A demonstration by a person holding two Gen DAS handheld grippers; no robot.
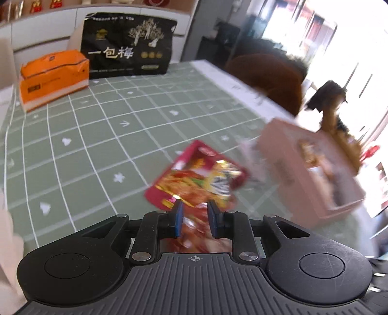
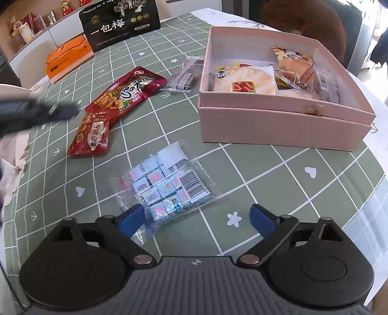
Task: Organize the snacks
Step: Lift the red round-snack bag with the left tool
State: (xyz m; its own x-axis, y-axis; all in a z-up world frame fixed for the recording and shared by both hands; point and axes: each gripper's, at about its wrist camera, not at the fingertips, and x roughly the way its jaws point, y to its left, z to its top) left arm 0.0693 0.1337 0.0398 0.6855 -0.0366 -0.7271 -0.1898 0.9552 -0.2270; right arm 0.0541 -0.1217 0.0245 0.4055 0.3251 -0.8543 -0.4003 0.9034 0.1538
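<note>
My left gripper (image 1: 194, 208) is shut on a red snack packet (image 1: 197, 178) and holds it above the green checked tablecloth; the view is blurred by motion. The pink box (image 1: 308, 167) lies to its right. In the right wrist view the pink box (image 2: 278, 123) holds several snacks, among them a round rice cracker (image 2: 245, 81). My right gripper (image 2: 196, 215) is open, low over the table, at the near edge of a clear bag of small wrapped candies (image 2: 165, 186). Two red snack packets (image 2: 128, 90) (image 2: 91, 135) and a clear-wrapped bar (image 2: 185, 75) lie left of the box.
A black bag with gold print (image 2: 121, 23) and an orange box (image 2: 69, 58) stand at the far side of the table. The left gripper's blurred dark body (image 2: 36, 114) shows at the left. A brown chair back (image 1: 269, 80) stands beyond the table's right edge.
</note>
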